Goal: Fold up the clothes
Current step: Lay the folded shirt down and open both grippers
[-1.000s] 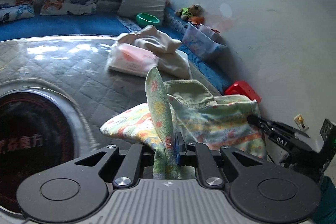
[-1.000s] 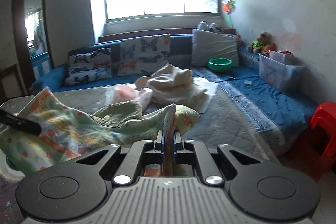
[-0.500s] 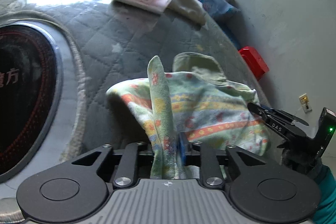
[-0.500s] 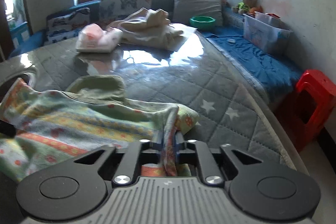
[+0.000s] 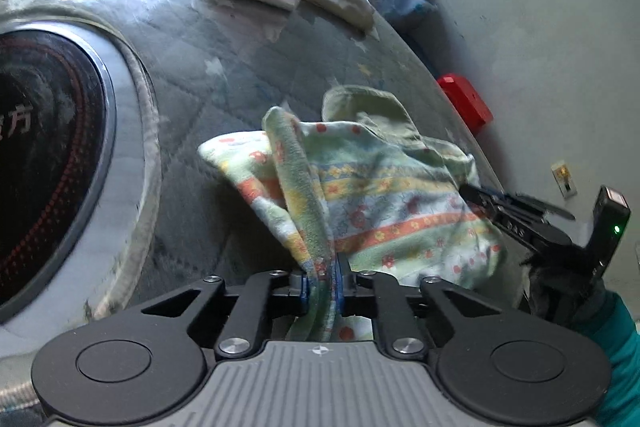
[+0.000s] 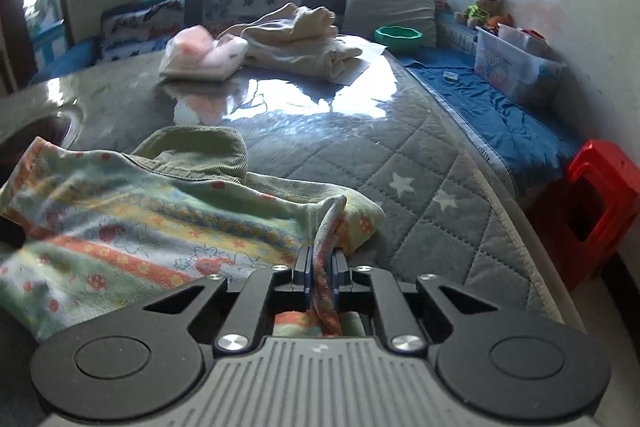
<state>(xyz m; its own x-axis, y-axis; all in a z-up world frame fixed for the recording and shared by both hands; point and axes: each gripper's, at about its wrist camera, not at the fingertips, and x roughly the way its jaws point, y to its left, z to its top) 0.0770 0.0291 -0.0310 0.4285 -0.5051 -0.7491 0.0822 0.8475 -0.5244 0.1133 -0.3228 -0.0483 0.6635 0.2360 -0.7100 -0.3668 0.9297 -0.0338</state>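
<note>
The left gripper (image 5: 321, 281) and the right gripper (image 6: 321, 273) are each clamped on a pinched fold of the green flowered cloth (image 6: 168, 211), which lies spread on the grey quilt (image 6: 420, 187). Farther back lie a pink garment (image 6: 202, 59) and beige clothes (image 6: 300, 47).

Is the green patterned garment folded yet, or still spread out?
Mostly spread, not neatly folded. The green patterned garment lies across the quilted table, while the left gripper and right gripper each pinch a bunched edge.
</note>
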